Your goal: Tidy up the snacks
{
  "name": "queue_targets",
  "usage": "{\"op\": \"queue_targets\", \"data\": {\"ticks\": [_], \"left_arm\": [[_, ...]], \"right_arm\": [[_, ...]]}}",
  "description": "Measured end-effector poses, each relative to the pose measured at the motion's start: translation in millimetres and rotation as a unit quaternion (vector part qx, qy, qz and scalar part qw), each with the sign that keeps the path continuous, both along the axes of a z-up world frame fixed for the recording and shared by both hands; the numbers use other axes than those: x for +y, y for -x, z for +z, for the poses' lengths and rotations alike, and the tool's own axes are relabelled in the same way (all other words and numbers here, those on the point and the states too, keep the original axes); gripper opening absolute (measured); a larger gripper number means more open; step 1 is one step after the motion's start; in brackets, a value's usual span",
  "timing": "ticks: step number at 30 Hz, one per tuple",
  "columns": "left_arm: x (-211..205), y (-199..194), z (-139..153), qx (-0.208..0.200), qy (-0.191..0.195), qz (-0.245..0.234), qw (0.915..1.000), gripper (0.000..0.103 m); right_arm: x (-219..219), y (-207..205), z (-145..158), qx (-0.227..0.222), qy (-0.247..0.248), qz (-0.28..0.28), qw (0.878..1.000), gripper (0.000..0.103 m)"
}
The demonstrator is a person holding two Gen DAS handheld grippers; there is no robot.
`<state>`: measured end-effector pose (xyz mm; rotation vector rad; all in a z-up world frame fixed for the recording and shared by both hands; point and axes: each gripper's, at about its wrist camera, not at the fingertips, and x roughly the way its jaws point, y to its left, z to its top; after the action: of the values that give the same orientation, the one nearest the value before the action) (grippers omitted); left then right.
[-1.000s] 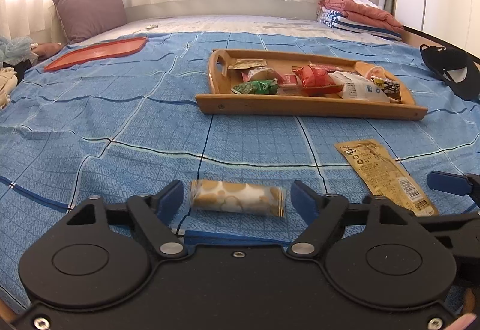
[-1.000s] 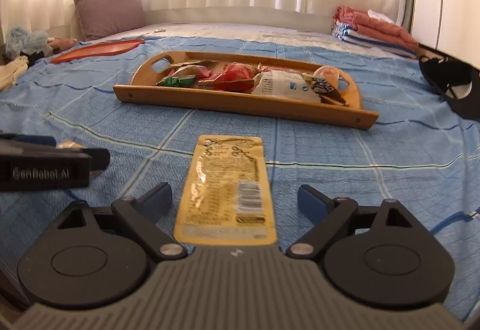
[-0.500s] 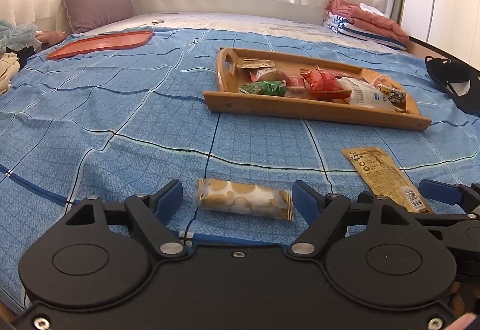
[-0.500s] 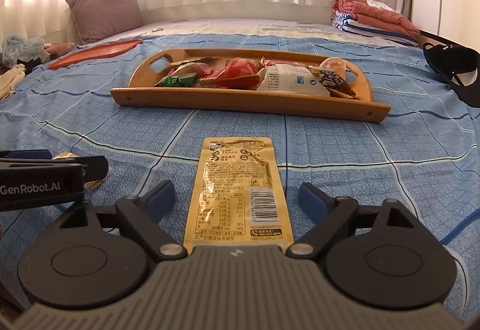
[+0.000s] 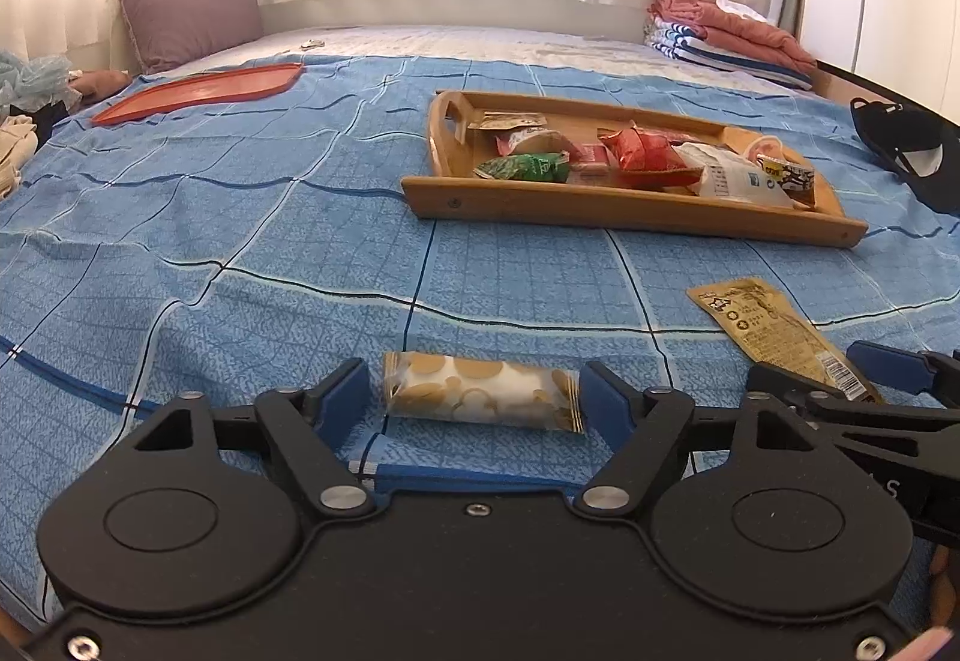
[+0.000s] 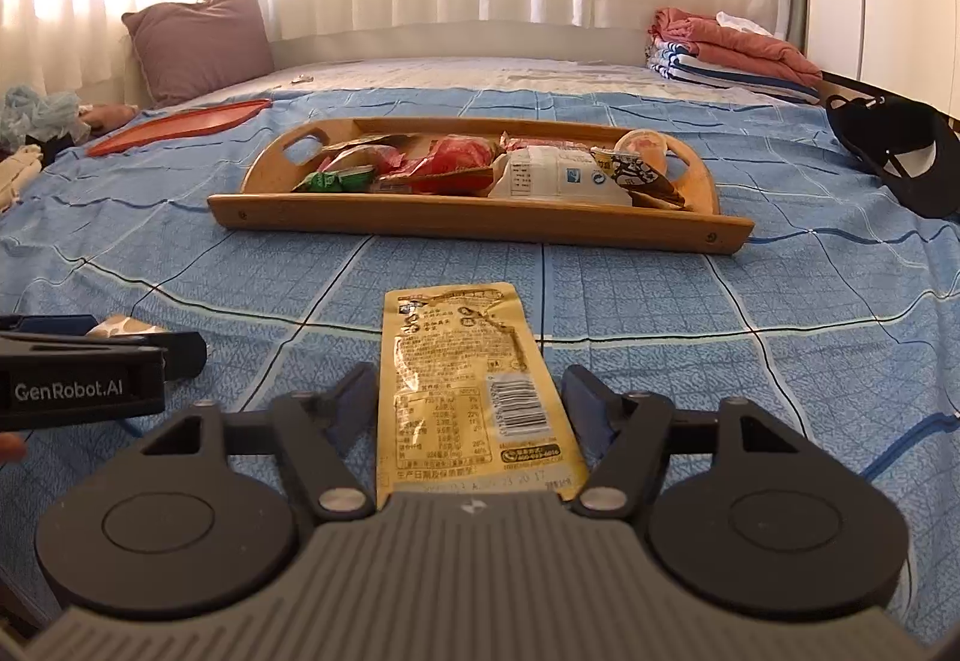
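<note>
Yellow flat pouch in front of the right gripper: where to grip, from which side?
Grip the yellow pouch across its narrow width at the near, barcode end, coming low from the near side. It lies flat and lengthwise toward the wooden tray; the right gripper already straddles it, jaws closing.

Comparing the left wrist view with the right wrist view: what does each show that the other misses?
Left wrist only: the whole white snack bar with tan dots between the closing left claw.

Right wrist only: the printed back and barcode of the yellow packet between the closing right claw.

Both: the wooden tray of snacks, the orange tray, purple pillow, black cap and blue bedspread.
</note>
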<state>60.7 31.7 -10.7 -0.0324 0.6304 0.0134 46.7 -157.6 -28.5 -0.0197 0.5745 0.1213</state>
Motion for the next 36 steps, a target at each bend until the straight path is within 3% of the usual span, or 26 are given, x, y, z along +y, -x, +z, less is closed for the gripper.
{"op": "queue_targets", "data": {"ticks": [7,12,22,24,26,27,29,30,32,34,36], "left_arm": [[-2.7,3.2,-0.2,-0.007,-0.003,-0.012,0.9999,0.058],[-2.4,4.6,4.0,-0.006,0.006,-0.015,0.9998,0.055],[-0.3,-0.2,17.7,-0.007,0.010,-0.013,0.9998,0.055],[0.0,-2.4,21.9,-0.007,0.012,-0.014,0.9998,0.054],[-0.9,-4.7,26.2,-0.010,0.010,-0.015,0.9998,0.054],[-1.3,-5.1,27.8,-0.013,0.008,-0.015,0.9998,0.054],[-2.7,-6.7,30.7,-0.016,0.006,-0.016,0.9997,0.054],[-3.1,-6.9,31.5,-0.016,0.006,-0.018,0.9997,0.054],[-4.7,-8.2,31.5,-0.014,0.002,-0.021,0.9997,0.054],[-6.3,-9.2,30.7,-0.010,0.000,-0.023,0.9997,0.054],[-7.1,-9.4,30.0,-0.008,0.000,-0.026,0.9996,0.054]], "right_arm": [[-1.3,-5.1,-2.7,0.002,-0.003,0.001,1.000,0.079],[-2.6,-1.8,-1.8,-0.006,-0.005,0.008,1.000,0.067],[-6.6,2.9,9.3,-0.022,-0.021,0.009,0.999,0.067],[-7.0,3.7,15.0,-0.029,-0.023,0.011,0.999,0.061],[-7.3,2.5,19.9,-0.029,-0.023,0.017,0.999,0.036],[-6.8,1.1,21.2,-0.026,-0.021,0.018,0.999,0.034],[-6.8,0.5,21.0,-0.028,-0.015,0.014,0.999,0.035],[-7.7,-0.5,19.8,-0.025,-0.016,0.013,0.999,0.041],[-11.2,-2.8,16.1,-0.018,-0.020,0.003,1.000,0.070],[-15.2,-8.0,12.6,-0.006,-0.015,-0.006,1.000,0.087],[-20.9,-13.9,8.9,0.007,-0.012,-0.011,1.000,0.090]]}}
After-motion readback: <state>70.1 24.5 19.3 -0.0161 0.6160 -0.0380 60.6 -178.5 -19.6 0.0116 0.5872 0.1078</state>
